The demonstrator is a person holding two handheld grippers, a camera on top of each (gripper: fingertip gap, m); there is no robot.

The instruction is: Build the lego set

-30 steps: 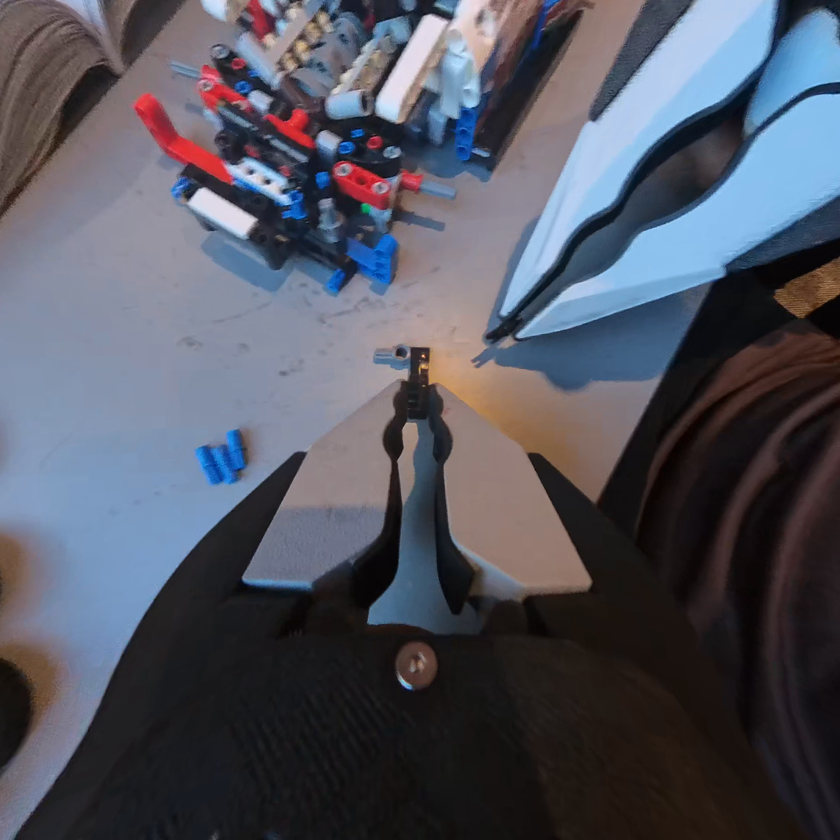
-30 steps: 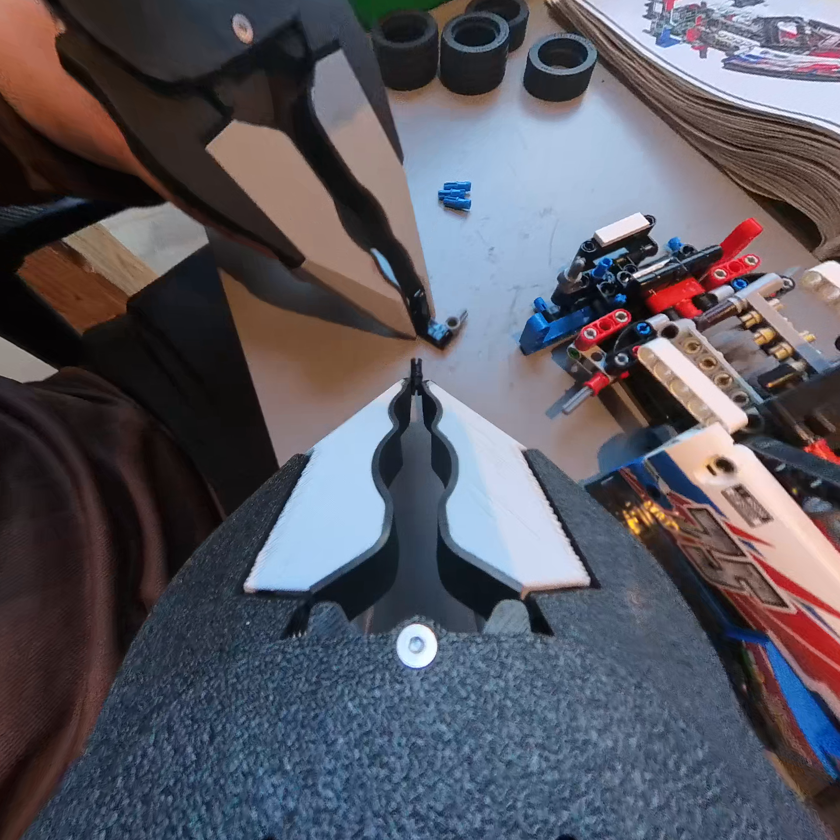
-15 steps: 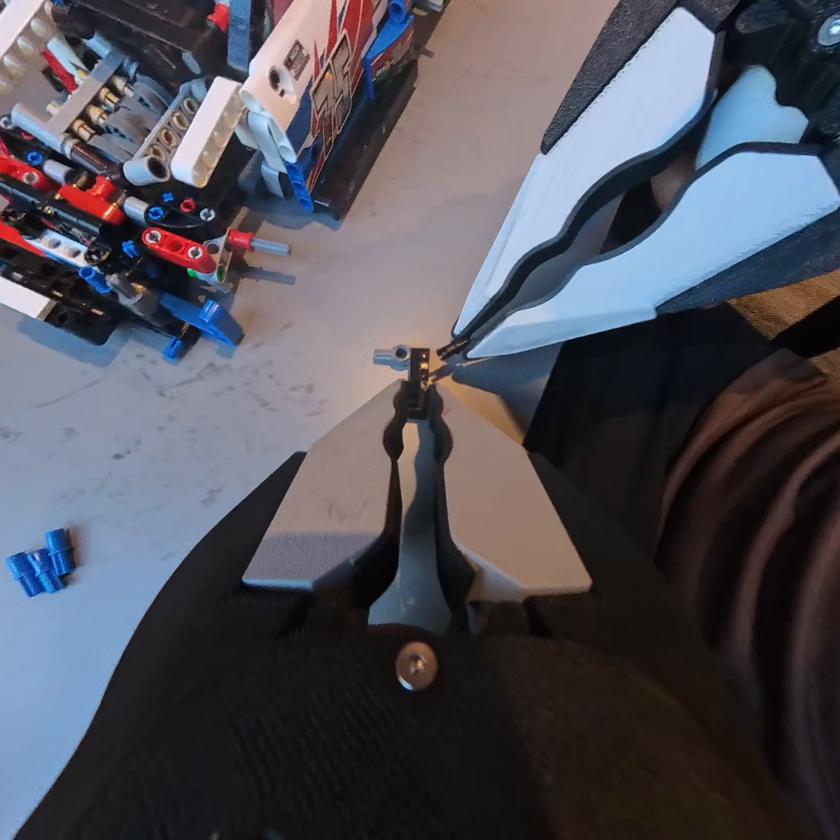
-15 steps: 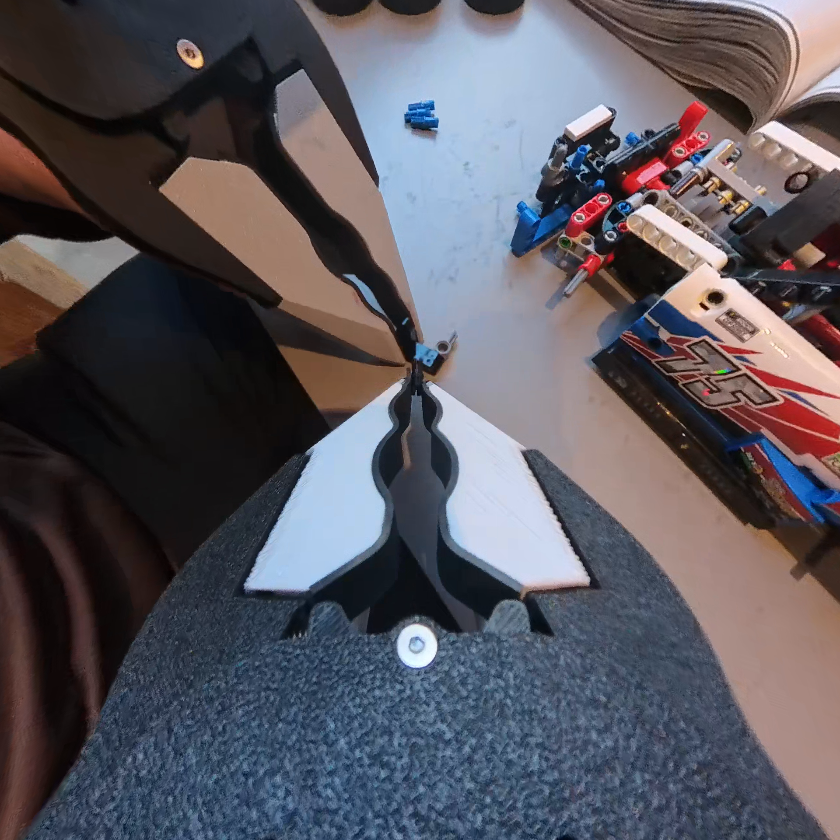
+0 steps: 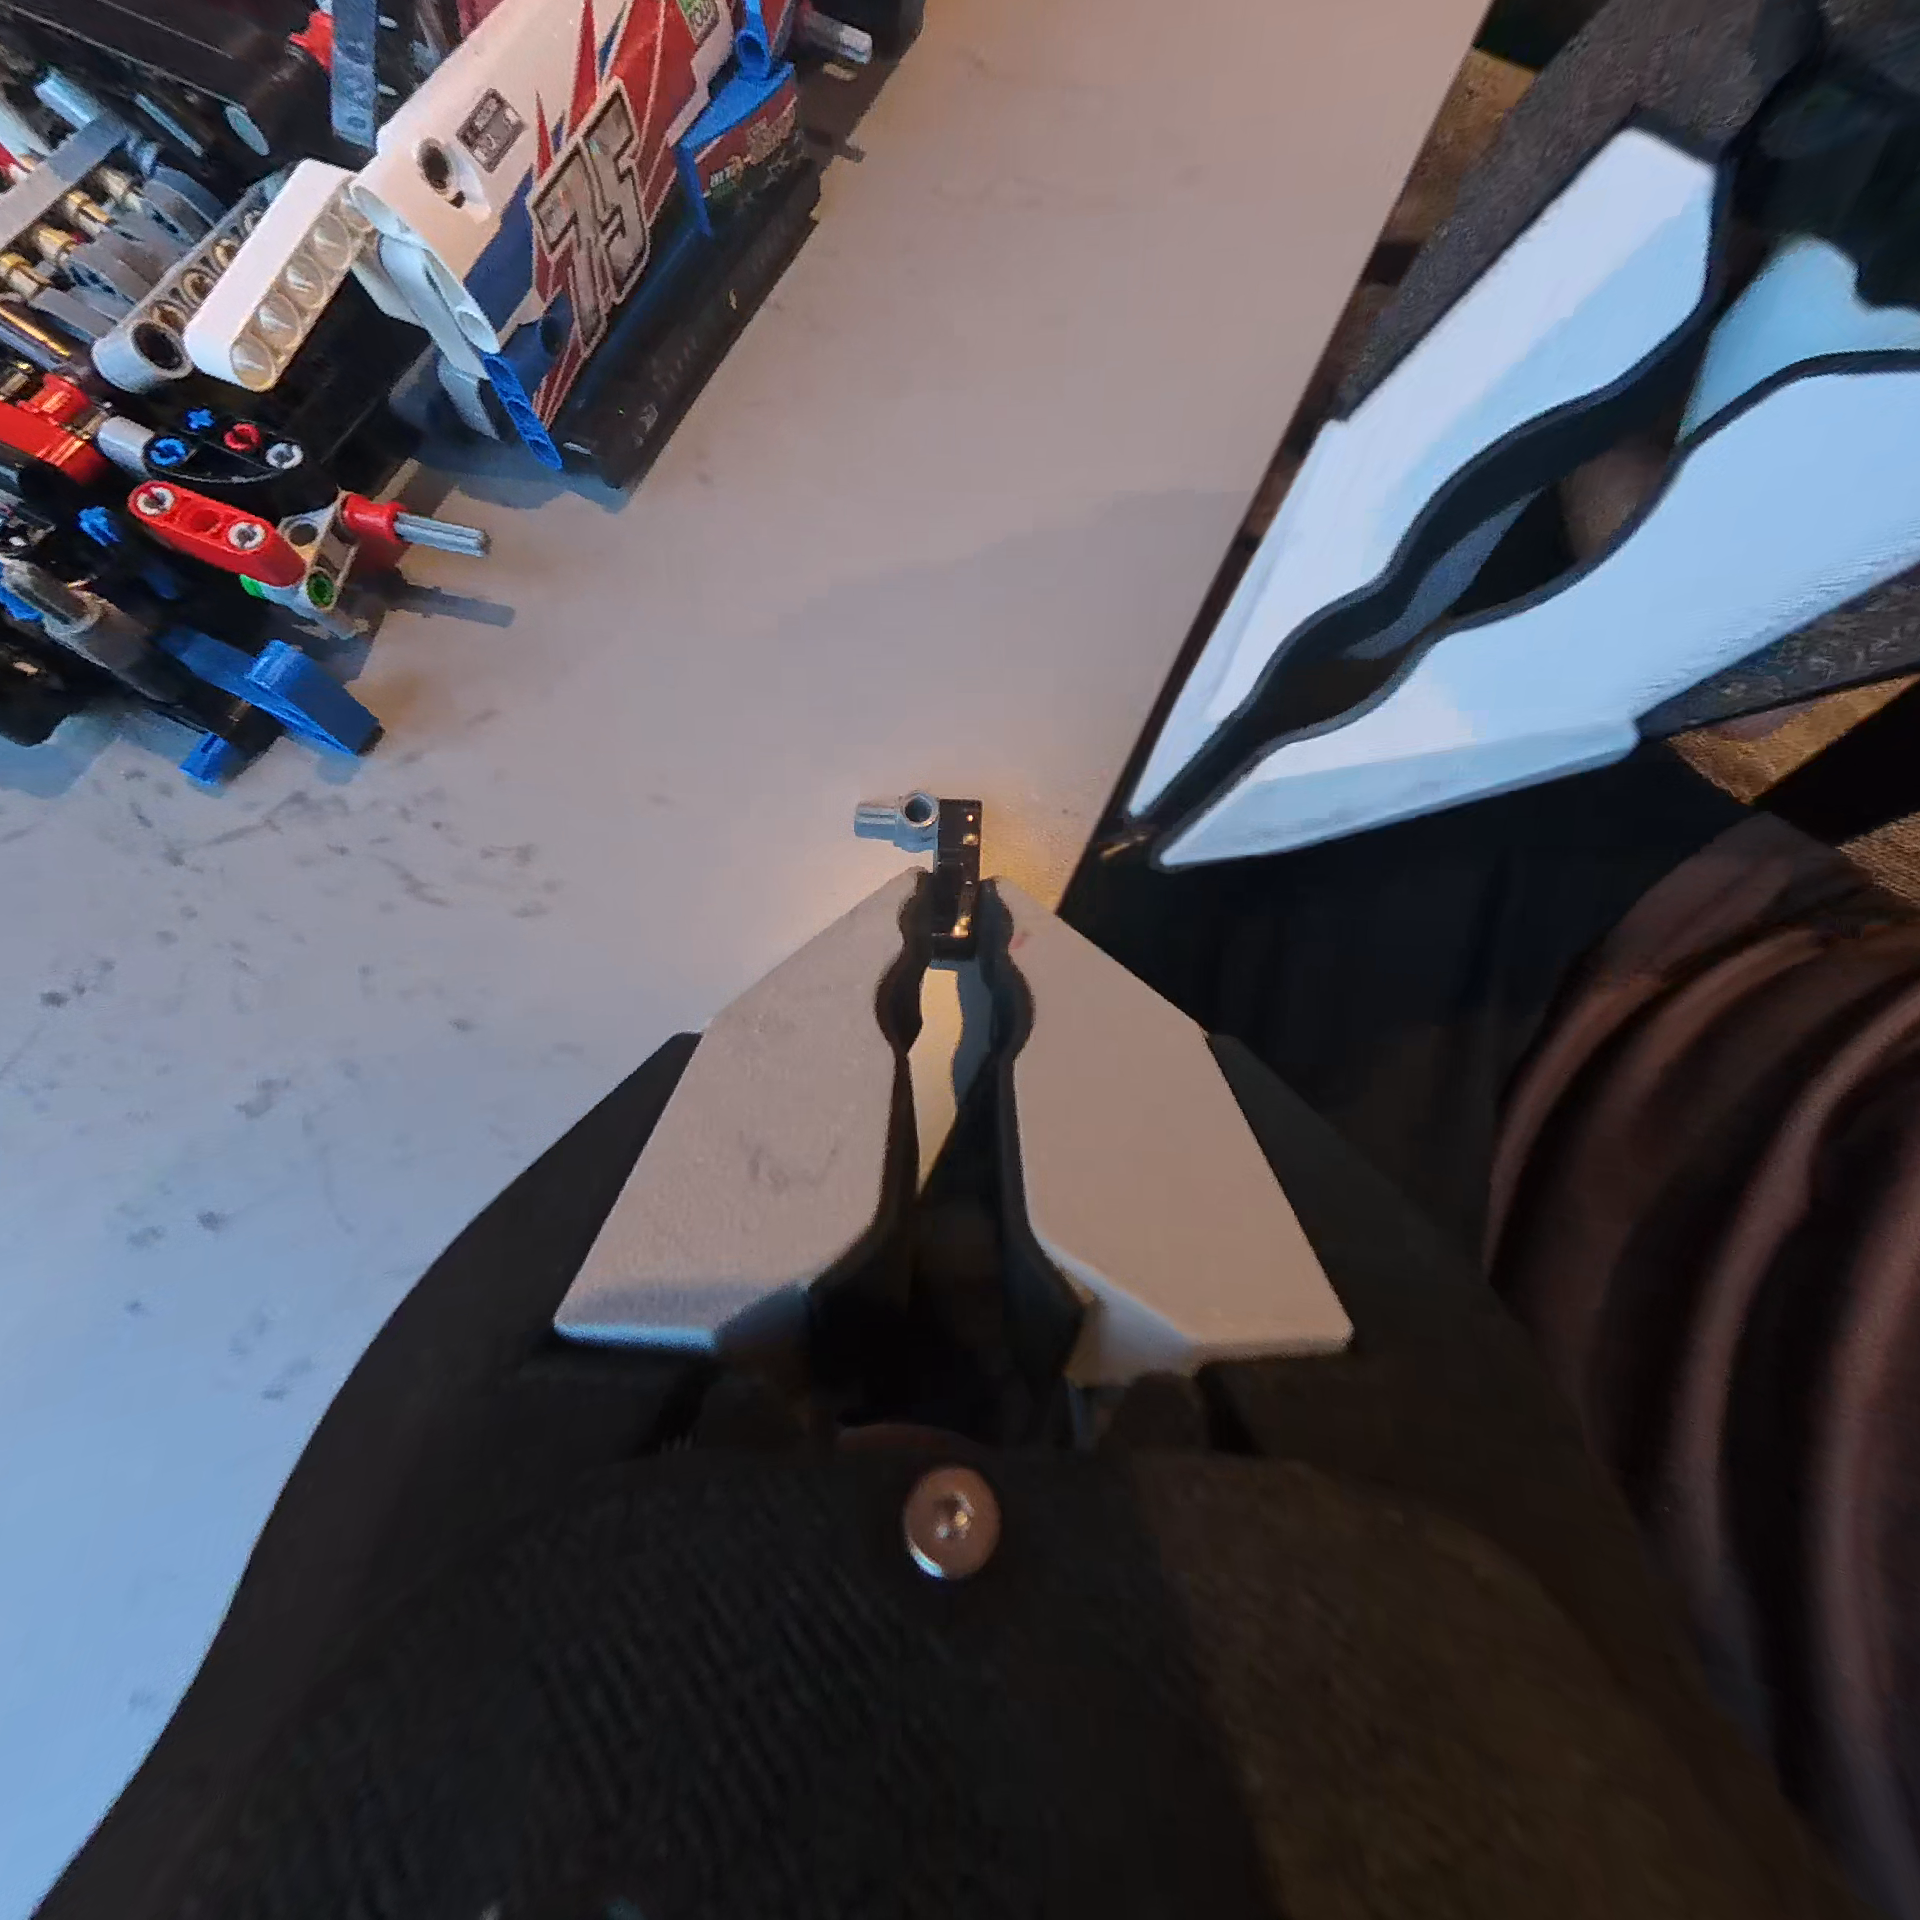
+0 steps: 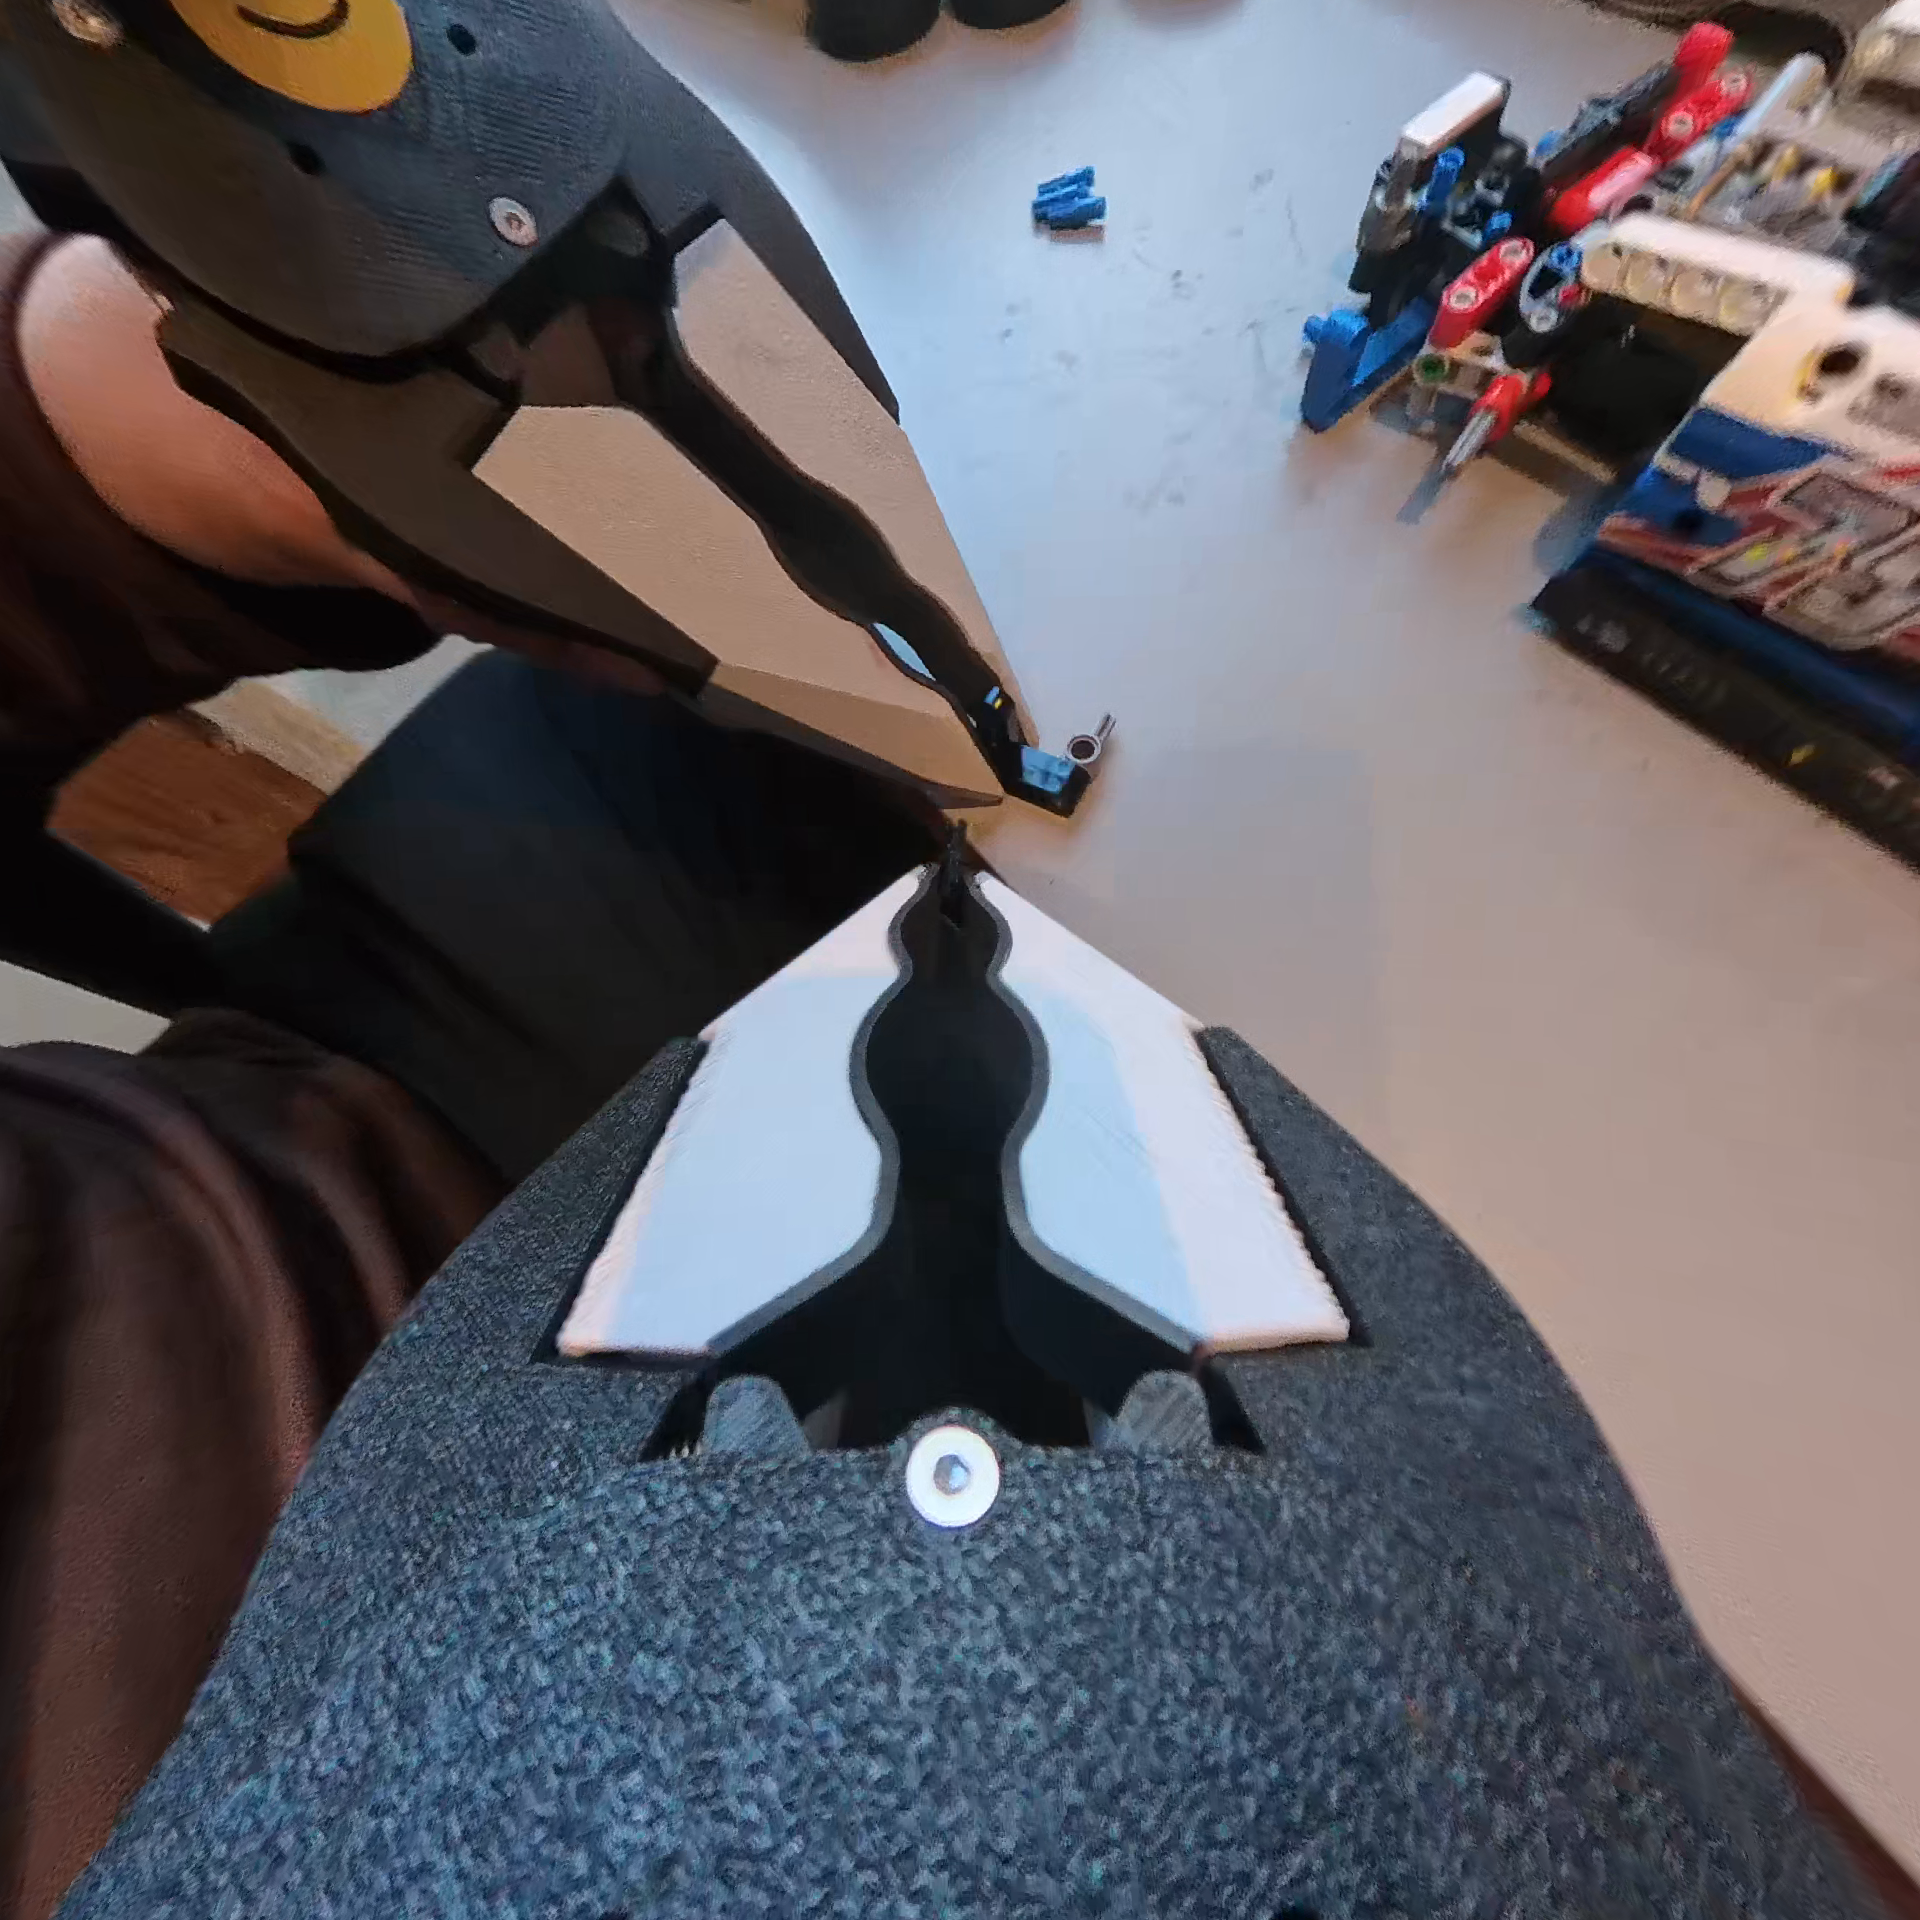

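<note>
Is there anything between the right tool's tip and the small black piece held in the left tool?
Nothing visible. The left tool is shut on the black piece, with a grey connector on its far side. The right tool, shut on a thin dark part, sits just short of the piece; only open air above the table lies between.

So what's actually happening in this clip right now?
A person is building a Lego car with a pair of tongs in each hand. The left tongs are shut on a small black Lego connector with a grey pin piece on its end, held above the pale table. The right tongs pinch a thin black pin just short of it. The half-built red, white and blue Lego car sits untouched.
</note>
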